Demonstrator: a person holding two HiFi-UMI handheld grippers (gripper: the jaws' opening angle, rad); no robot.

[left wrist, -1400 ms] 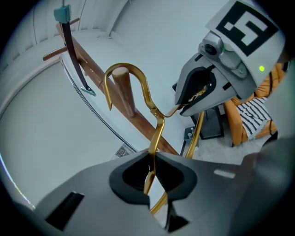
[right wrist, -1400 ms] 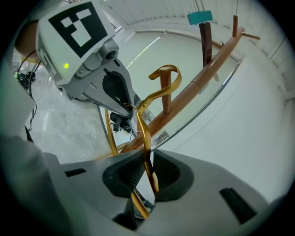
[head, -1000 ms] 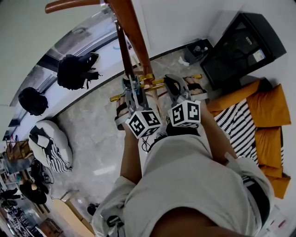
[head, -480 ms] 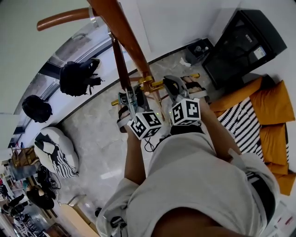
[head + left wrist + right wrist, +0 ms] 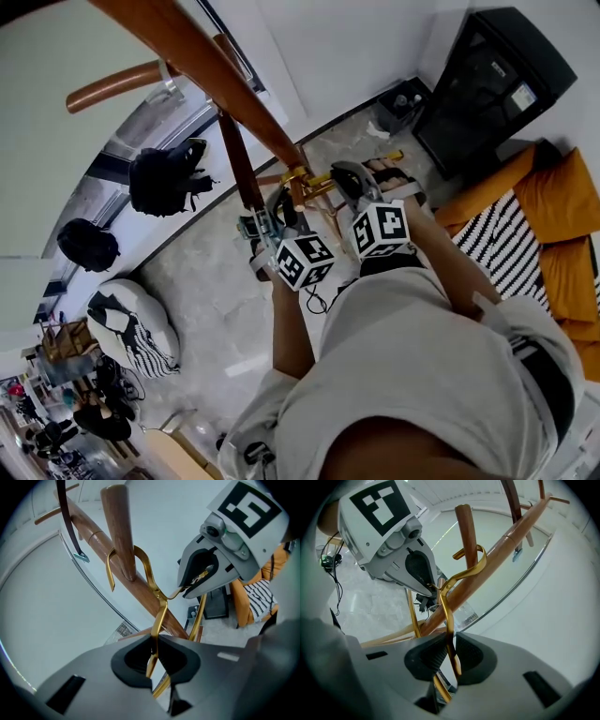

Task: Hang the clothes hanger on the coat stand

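Observation:
A gold metal clothes hanger (image 5: 157,613) is held by both grippers. Its hook (image 5: 140,562) curls round an upright wooden peg (image 5: 118,527) of the brown coat stand (image 5: 202,66). My left gripper (image 5: 152,656) is shut on one gold arm of the hanger just below the hook. My right gripper (image 5: 449,653) is shut on the other arm; there the hook (image 5: 472,566) wraps the peg (image 5: 466,531). In the head view both grippers (image 5: 272,211) (image 5: 345,178) are side by side at the stand, with the hanger (image 5: 317,180) between them.
A dark strap (image 5: 239,159) hangs from the stand beside the left gripper. Two black bags (image 5: 169,173) (image 5: 86,246) and a striped cushion (image 5: 131,328) lie on the floor at the left. A black cabinet (image 5: 497,84) and orange cushions (image 5: 562,202) are at the right.
The head view has swung, so the stand's pole now crosses the upper left and looks bigger. Both grippers stay closed on the hanger, shifted slightly right and down in view.

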